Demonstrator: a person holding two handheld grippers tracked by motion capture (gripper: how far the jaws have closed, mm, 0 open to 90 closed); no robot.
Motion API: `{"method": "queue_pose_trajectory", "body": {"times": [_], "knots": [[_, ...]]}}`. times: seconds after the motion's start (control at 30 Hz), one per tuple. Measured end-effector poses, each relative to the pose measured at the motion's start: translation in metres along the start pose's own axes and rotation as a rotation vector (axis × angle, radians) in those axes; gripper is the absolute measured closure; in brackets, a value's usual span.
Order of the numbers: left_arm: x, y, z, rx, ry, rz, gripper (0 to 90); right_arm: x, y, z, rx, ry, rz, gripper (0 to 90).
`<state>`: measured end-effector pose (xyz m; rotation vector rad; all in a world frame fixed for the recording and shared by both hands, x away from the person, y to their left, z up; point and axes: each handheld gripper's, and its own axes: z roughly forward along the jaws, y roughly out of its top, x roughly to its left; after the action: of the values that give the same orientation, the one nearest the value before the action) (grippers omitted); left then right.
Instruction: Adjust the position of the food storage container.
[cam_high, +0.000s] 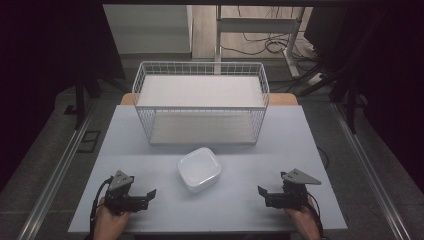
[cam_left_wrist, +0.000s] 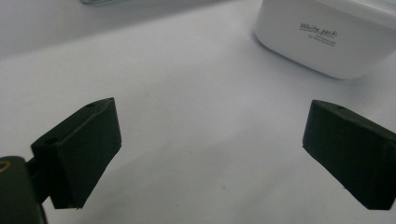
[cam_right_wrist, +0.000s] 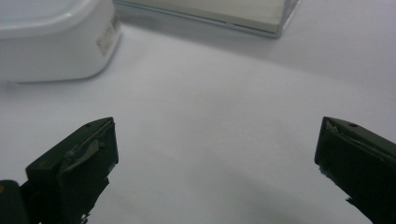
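You held the left gripper (cam_high: 148, 194) at the lower left of the high view and the right gripper (cam_high: 262, 192) at the lower right, each with its fingers spread wide and holding nothing. The white box (cam_high: 199, 169) sat on the surface (cam_high: 280, 145) at the centre, between the two and apart from both. The wire basket (cam_high: 200, 102) stood behind it, toward the top.

black grippers (cam_high: 150, 194), grey plates, trailing cables
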<state>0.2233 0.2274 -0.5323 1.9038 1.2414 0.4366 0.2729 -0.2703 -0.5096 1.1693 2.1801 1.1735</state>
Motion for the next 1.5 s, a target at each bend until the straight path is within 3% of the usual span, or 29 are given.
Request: {"method": "queue_pose_trajectory", "body": {"times": [0.1, 0.27, 0.57, 0.73, 0.87, 1.07, 1.27, 1.5], "knots": [[0.001, 0.000, 0.000, -0.014, -0.002, 0.014, 4.7, -0.003, -0.001, 0.000, 0.003, 0.002, 0.019, 0.0], [0.004, 0.001, -0.002, -0.041, -0.048, -0.027, 4.8, -0.003, 0.000, -0.001, 0.009, -0.017, -0.001, 0.0], [0.001, 0.002, 0.000, -0.015, -0.075, -0.028, 4.2, 0.000, 0.001, 0.000, 0.037, 0.021, -0.021, 0.0], [0.001, 0.005, -0.004, -0.058, -0.137, -0.058, 4.4, 0.001, 0.002, 0.001, 0.031, 0.029, 0.011, 0.0], [-0.001, 0.007, -0.003, -0.054, -0.136, -0.044, 8.4, 0.003, 0.004, 0.001, 0.027, 0.024, 0.010, 0.0], [-0.008, 0.013, 0.003, -0.054, -0.160, -0.023, 17.9, 0.009, 0.009, 0.003, 0.064, 0.120, 0.047, 0.0], [-0.012, 0.018, 0.010, -0.049, -0.172, 0.000, 28.9, 0.018, 0.015, 0.009, 0.089, 0.129, 0.006, 0.0], [-0.017, 0.022, 0.018, -0.024, -0.175, 0.005, 40.3, 0.021, 0.023, 0.015, 0.101, 0.154, 0.030, 8.9]]}}
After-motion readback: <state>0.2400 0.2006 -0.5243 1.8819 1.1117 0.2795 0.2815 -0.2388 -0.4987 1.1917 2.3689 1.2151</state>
